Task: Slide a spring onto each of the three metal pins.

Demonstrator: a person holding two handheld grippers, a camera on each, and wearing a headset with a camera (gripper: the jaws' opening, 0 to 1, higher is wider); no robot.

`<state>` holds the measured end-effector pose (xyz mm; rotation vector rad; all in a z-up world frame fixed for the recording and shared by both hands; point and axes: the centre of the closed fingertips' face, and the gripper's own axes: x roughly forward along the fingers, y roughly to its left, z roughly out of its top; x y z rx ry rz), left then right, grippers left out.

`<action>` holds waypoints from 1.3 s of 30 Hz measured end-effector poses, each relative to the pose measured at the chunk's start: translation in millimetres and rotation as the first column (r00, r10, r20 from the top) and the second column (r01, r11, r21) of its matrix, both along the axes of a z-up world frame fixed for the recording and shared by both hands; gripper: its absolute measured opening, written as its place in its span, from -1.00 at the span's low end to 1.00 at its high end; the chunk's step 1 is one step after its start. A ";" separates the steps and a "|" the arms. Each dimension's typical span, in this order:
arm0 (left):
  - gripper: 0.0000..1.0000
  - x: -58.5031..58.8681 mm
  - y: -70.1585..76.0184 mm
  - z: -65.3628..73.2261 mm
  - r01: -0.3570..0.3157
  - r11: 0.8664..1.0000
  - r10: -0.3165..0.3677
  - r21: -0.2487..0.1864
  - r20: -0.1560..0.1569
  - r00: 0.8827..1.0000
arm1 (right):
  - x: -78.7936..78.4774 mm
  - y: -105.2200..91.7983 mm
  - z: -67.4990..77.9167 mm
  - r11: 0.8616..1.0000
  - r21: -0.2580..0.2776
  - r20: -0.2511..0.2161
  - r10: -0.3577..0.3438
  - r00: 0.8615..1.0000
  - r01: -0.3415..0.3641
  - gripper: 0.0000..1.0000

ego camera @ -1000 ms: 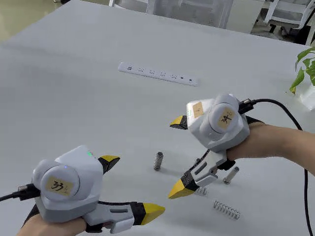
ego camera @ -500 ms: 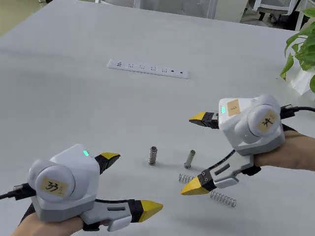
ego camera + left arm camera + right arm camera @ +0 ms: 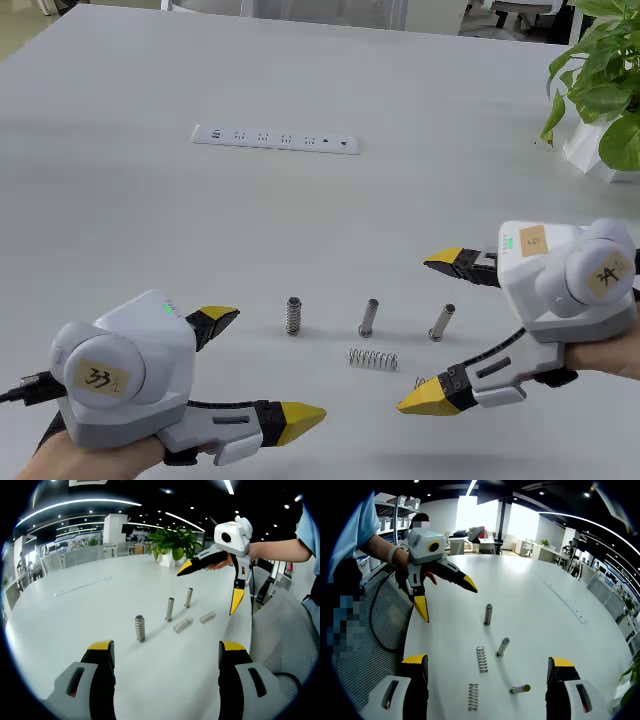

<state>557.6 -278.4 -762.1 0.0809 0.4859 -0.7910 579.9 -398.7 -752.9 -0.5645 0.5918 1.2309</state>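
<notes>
Left gripper (image 3: 278, 362) and right gripper (image 3: 414, 335) gape; spring (image 3: 372, 357) lies between them, perhaps nearer right.

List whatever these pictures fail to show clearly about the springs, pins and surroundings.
- Second loose spring: in the head view, largely covered by the right gripper's lower finger.
- Metal pins: bases too small in every view to tell whether they are fixed into the table.
- Plant pot: in the head view, cut off by the right edge.
</notes>
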 end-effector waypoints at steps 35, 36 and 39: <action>0.62 -15.4 -9.8 -13.2 0.180 0.980 -0.178 0.082 -0.033 0.984 | -48.2 -95.0 -14.1 0.944 0.045 -0.061 -0.324 0.944 0.327 0.99; 0.61 -14.6 -12.6 -13.0 0.191 0.978 -0.189 0.079 -0.031 0.981 | -49.3 -94.6 -13.7 0.943 0.050 -0.062 -0.326 0.943 0.329 0.99; 0.55 -11.1 -19.0 -15.1 0.213 0.974 -0.210 0.078 -0.039 0.977 | -53.1 -91.9 -15.8 0.944 0.050 -0.068 -0.323 0.944 0.327 0.99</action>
